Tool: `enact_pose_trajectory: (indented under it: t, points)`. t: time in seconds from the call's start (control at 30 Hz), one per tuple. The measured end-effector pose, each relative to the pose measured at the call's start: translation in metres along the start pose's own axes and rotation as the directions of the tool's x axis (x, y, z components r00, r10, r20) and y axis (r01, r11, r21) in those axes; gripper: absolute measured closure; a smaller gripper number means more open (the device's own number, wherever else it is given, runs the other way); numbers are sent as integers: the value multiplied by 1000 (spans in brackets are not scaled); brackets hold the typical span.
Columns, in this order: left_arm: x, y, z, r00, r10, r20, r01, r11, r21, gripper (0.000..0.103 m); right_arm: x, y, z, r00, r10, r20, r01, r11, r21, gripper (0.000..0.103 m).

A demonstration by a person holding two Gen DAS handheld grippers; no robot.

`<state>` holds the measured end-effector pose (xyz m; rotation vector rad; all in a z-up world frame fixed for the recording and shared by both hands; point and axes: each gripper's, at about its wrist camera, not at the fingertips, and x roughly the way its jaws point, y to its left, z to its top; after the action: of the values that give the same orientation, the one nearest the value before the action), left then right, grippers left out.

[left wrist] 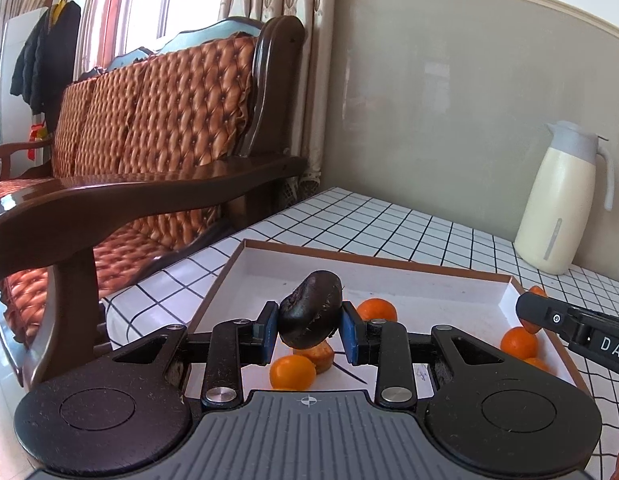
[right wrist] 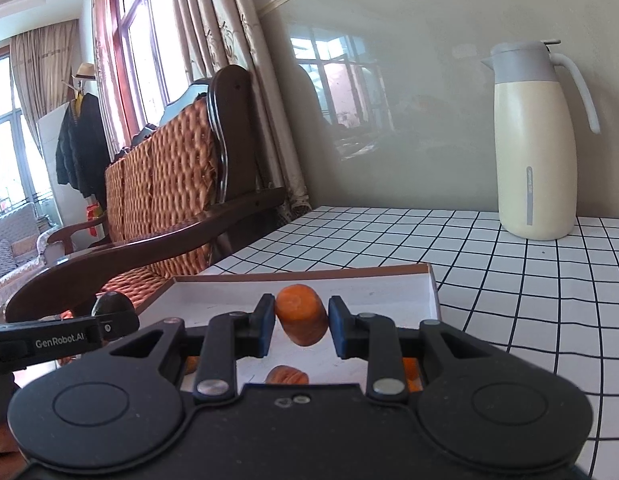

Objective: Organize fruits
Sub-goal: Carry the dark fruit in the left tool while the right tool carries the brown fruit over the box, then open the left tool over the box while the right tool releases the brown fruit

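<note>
My left gripper [left wrist: 310, 330] is shut on a dark brown, wrinkled round fruit [left wrist: 311, 314], held above a shallow white tray [left wrist: 389, 280] with a brown rim. Below it in the tray lie a smooth orange [left wrist: 292, 372], an orange ridged piece [left wrist: 319, 354] and another orange [left wrist: 376, 309]. More oranges [left wrist: 518, 342] lie at the tray's right side, where my right gripper's finger reaches in. My right gripper [right wrist: 302, 326] is shut on an orange carrot-like chunk [right wrist: 302, 319] over the same tray [right wrist: 389, 292]. A ridged orange piece [right wrist: 287, 375] lies beneath it.
A cream jug with a grey lid [left wrist: 561, 200] [right wrist: 537, 140] stands at the back right on the white checked tablecloth [right wrist: 489, 280]. A wooden sofa with orange cushions [left wrist: 149, 140] runs along the table's left side. A wall closes the back.
</note>
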<state>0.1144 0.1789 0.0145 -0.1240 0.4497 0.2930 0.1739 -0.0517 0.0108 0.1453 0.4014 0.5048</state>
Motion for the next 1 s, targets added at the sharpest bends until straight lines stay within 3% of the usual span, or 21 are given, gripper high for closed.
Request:
enact_pose_trajectory:
  t: [0.7, 0.73, 0.8, 0.83, 0.87, 0.9, 1.0]
  points:
    - [52, -1, 10, 999, 23, -34, -23, 1000, 6, 70, 48, -10, 8, 996, -75, -52, 75, 997, -13, 82]
    - [54, -1, 10, 999, 26, -33, -26, 1000, 7, 70, 51, -10, 8, 995, -80, -56, 79, 997, -19, 81]
    - [58, -4, 12, 999, 49, -9, -49, 998, 27, 68, 54, -11, 10, 992, -116, -55, 115, 993, -24, 60]
    - [61, -4, 13, 999, 51, -1, -51, 998, 35, 40, 50, -12, 10, 992, -127, -27, 127, 992, -7, 25]
    - [62, -4, 16, 998, 61, 0, -61, 998, 27, 13, 42, -13, 10, 992, -124, 22, 124, 992, 8, 14]
    - [59, -4, 18, 996, 91, 15, -91, 996, 11, 0, 35, -11, 11, 988, -138, 66, 138, 990, 6, 15]
    - [51, -6, 23, 992, 96, 84, -97, 995, 13, 0, 26, -8, 14, 984, -133, 120, 136, 991, -13, 15]
